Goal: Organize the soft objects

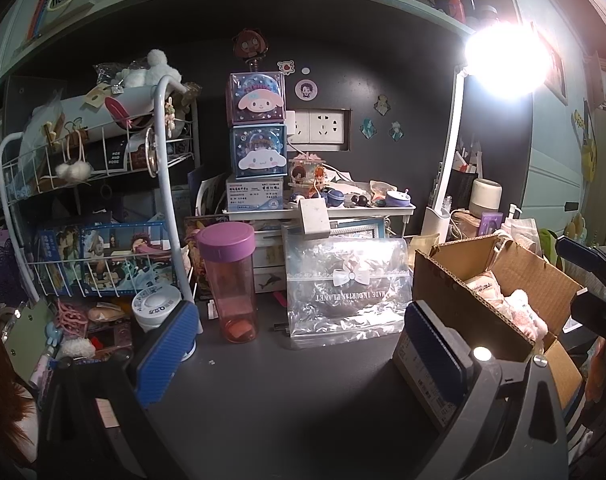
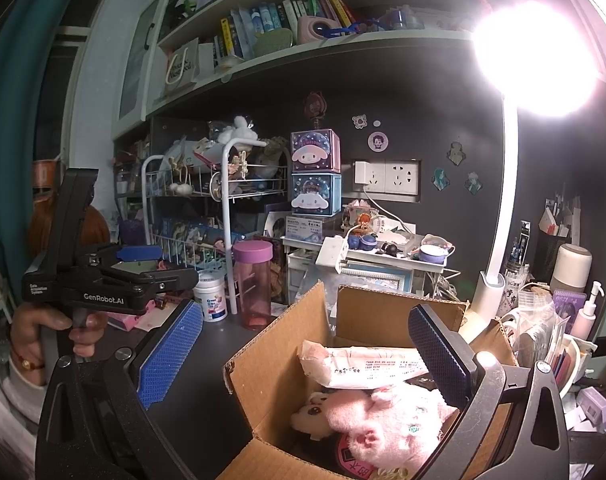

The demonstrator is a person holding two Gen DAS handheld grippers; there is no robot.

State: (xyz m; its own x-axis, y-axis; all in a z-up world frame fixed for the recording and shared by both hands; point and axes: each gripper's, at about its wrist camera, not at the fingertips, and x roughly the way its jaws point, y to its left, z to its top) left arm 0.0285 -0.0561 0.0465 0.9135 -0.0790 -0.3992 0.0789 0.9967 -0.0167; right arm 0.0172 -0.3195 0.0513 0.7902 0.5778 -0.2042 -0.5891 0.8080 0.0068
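My left gripper [image 1: 301,348] stands open over the dark desk [image 1: 263,380], its blue pads [image 1: 167,344] holding nothing. In front of it lies a clear plastic bag with a white bow [image 1: 343,292]. My right gripper [image 2: 305,354] is open too, hovering above an open cardboard box [image 2: 279,332]. A pink plush toy [image 2: 383,428] and a wrapped pinkish soft pack [image 2: 367,360] lie in the box. The box [image 1: 443,276] sits right of the left gripper, with pink plush [image 1: 523,316] showing inside. A white plush [image 1: 159,66] lies on top of the wire rack [image 1: 163,140].
A pink bottle with a purple lid [image 1: 231,280] and a white jar [image 1: 155,304] stand by the rack. Stacked character boxes [image 1: 257,136], a small cluttered shelf [image 1: 343,204] and a bright desk lamp [image 1: 503,56] stand behind. A hand [image 2: 43,328] holds the left gripper [image 2: 151,266].
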